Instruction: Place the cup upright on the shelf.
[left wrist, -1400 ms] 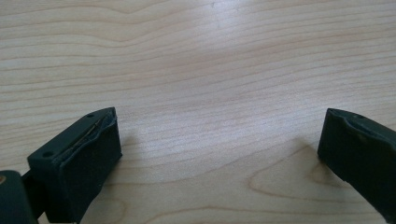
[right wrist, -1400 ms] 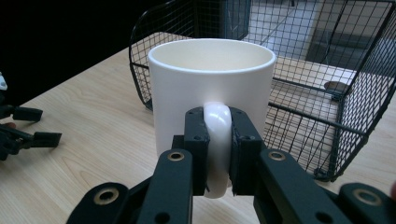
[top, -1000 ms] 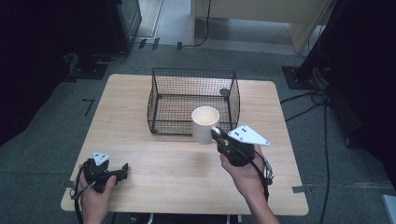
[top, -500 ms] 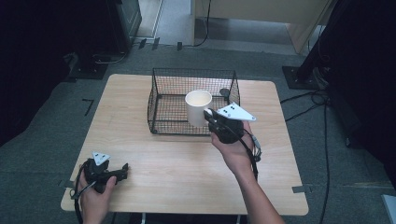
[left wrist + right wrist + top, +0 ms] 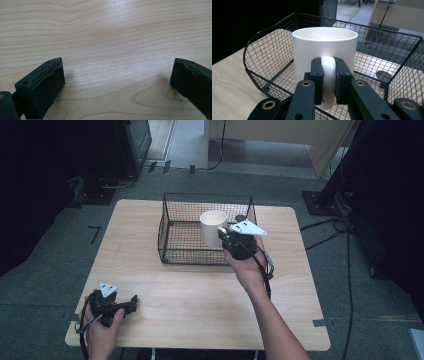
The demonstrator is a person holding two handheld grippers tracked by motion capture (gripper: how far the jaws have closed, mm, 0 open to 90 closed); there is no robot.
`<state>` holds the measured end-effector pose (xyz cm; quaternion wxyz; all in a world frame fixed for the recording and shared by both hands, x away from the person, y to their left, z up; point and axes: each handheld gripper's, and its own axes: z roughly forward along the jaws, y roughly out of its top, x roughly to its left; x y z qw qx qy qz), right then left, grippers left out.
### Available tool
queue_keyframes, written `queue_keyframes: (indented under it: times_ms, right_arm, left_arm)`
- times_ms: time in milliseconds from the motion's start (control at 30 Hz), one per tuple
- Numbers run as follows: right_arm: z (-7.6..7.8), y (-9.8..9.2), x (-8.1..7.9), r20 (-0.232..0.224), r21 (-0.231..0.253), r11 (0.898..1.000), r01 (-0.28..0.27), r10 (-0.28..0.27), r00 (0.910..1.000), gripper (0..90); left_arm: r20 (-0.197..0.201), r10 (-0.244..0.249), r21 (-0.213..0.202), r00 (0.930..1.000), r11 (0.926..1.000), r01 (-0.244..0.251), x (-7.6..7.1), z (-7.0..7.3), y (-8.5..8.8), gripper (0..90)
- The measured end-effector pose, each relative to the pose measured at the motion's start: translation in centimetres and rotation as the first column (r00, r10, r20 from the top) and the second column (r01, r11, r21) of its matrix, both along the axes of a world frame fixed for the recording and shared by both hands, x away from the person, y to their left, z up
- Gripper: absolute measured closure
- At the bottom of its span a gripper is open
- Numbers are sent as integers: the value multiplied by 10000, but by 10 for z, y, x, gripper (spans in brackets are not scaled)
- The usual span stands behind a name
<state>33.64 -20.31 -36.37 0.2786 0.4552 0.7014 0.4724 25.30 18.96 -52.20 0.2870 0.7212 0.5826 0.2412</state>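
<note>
Basket [image 5: 170,227]: a small dark round thing [image 5: 383,75] lies on its floor.
Mug [image 5: 213,227]: upright, mouth up, handle facing the right gripper [image 5: 226,237].
Right gripper: jaws clamped on the handle.
Left gripper [image 5: 131,302]: jaws wide, nothing held.

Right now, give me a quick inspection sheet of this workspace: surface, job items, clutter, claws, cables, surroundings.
Surface: light wooden table, bare in front of the basket.
Job's things: white mug held upright by its handle over the black wire basket; whether it touches the basket floor cannot be told.
Clutter: one small dark round thing in the basket's far corner.
Claws: right claw shut on the mug handle; left claw open, with nothing between its jaws, low over the table's near left corner.
Cables: black cable trails from the right claw along the forearm; more run across the floor at right.
Surroundings: grey carpet, dark stands and equipment around the table.
</note>
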Motion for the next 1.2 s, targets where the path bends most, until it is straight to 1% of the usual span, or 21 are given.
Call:
queue_keyframes:
  times_ms: [33,100,133,167,200,233,267,300,367,500,567,600,733,767,800,900,933,1067,1133,1167,1200]
  right_arm:
    - [-1,1,6,-36,129,9999,-48,49,10000,803]
    - [-2,2,9,-35,138,9999,-68,69,10000,803]
    - [-3,4,17,14,22,9999,-171,171,9999,803]
    - [-4,5,20,39,-24,9998,-202,202,9998,803]
    - [-4,5,20,39,-24,9998,-202,202,9998,803]
    - [-5,5,28,48,23,9998,-222,222,9997,803]
    - [-6,5,31,43,75,9997,-235,235,9997,803]
    - [-6,5,31,43,75,9997,-235,235,9997,803]
    - [-7,6,38,46,150,9995,-275,274,9996,803]
    - [-8,7,47,162,57,9989,-475,474,9987,802]
    - [-10,9,52,163,-174,9974,-700,703,9974,803]
    - [-10,9,52,163,-174,9974,-700,703,9974,803]
    - [-15,7,60,116,-272,9964,-798,801,9967,802]
    - [-16,6,63,158,-273,9961,-836,841,9963,802]
    - [-18,5,66,218,-402,9952,-893,902,9957,803]
    - [-19,6,69,212,-447,9946,-934,944,9953,803]
    - [-22,7,72,258,-540,9920,-1141,1157,9930,803]
    - [-27,10,78,174,-664,9887,-1343,1357,9906,803]
    - [-30,12,83,105,-598,9887,-1375,1383,9903,803]
    - [-32,12,88,222,-572,9874,-1478,1492,9886,803]
    - [-32,12,88,222,-572,9874,-1478,1492,9886,803]
  left_arm:
    - [-2,-1,0,10000,10000,1,0,0,0,0]
    - [13,7,-25,10000,10000,-7,0,0,0,0]
    - [-3,-24,-4,10000,10000,24,0,0,0,0]
    - [0,-34,7,10000,10000,34,0,0,0,0]
    - [0,-34,7,10000,10000,34,0,0,0,0]
    - [-11,-44,14,10000,10000,44,0,0,0,0]
    - [-11,-33,4,10000,10000,33,0,0,0,0]
    - [-11,-48,28,10000,10000,48,0,0,0,0]
    - [-15,-40,8,10000,10000,40,0,0,0,0]
    - [-10,-52,31,10000,10000,52,0,0,0,0]
    - [-15,-47,13,10000,10000,47,0,0,0,0]
    - [-15,-47,13,10000,10000,47,0,0,0,0]
    - [-8,-56,10,10000,10000,56,0,0,0,0]
    - [-8,-59,10,10000,10000,59,0,0,0,0]
    - [-9,-61,10,10000,10000,61,0,0,0,0]
    - [-10,-69,11,10000,10000,69,0,0,0,0]
    - [-12,-66,5,10000,10000,66,0,0,0,0]
    - [-9,-71,11,10000,10000,71,0,0,0,0]
    - [-10,-64,5,10000,10000,64,0,0,0,0]
    - [-9,-65,4,10000,10000,65,0,0,0,0]
    - [-9,-68,13,10000,10000,68,0,0,0,0]
